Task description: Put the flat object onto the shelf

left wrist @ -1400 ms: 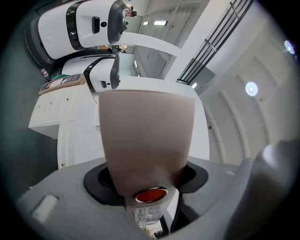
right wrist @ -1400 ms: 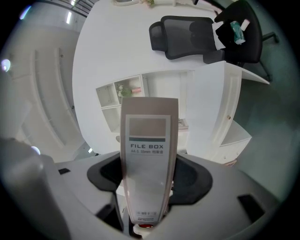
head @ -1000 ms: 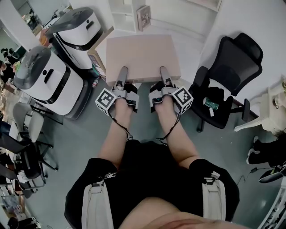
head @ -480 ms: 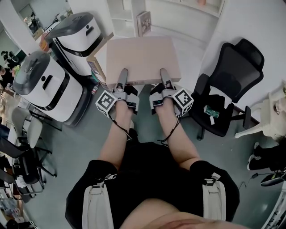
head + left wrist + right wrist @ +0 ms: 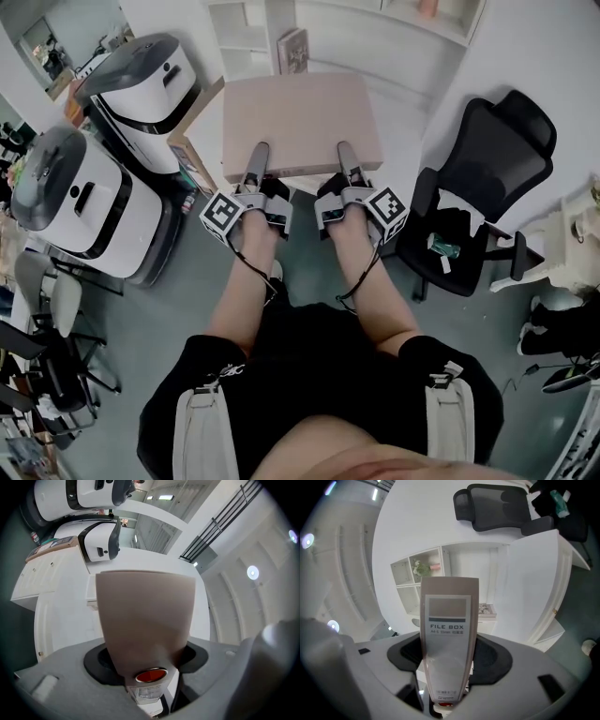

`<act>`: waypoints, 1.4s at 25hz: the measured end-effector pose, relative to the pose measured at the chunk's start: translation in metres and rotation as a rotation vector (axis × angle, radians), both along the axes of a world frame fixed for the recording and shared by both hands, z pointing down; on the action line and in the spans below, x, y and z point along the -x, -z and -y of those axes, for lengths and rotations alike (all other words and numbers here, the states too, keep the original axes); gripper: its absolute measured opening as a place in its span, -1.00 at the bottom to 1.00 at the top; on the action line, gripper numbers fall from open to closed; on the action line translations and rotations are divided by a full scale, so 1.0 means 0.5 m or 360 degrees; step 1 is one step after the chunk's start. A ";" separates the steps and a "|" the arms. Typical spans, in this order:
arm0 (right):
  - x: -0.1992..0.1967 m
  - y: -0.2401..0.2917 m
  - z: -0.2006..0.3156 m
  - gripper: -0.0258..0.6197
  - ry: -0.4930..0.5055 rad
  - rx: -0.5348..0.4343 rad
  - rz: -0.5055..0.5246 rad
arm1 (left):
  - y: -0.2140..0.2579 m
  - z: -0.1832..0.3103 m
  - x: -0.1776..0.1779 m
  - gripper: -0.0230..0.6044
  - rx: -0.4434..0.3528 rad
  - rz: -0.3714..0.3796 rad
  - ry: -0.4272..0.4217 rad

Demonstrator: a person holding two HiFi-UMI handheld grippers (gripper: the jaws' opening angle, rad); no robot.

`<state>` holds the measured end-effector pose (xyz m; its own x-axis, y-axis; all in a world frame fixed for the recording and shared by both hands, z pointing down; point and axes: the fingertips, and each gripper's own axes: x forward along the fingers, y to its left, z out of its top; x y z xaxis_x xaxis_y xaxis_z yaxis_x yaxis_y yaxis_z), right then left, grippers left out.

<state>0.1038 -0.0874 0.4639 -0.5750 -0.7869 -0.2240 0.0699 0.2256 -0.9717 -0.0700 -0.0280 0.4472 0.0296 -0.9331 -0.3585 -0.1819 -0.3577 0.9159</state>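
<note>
My left claw [image 5: 256, 161] and right claw [image 5: 346, 159] each clamp the file box [image 5: 300, 114]; it hides much of the shelf [image 5: 411, 575] ahead.

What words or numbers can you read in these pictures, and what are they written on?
"FILE BOX": on the spine label of the pinkish file box, in the right gripper view.
"A4-S 55mm": just under it on the same label; the characters after it are too small to read.
Small print at the label's lower end: too blurred.
Book on the shelf: cover print too small.
Marker cubes: square patterns only, no words.
</note>
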 end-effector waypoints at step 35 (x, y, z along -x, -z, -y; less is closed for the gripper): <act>0.242 0.028 0.465 -0.06 -0.0523 0.0117 -0.0058 | 0.026 0.595 0.256 -0.01 0.0155 -0.0001 -0.0602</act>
<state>-0.0172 -0.3200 0.4499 -0.2944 -0.9448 -0.1435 -0.0301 0.1592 -0.9868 -0.1980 -0.3257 0.4341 0.3781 -0.8859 -0.2688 -0.0532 -0.3106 0.9490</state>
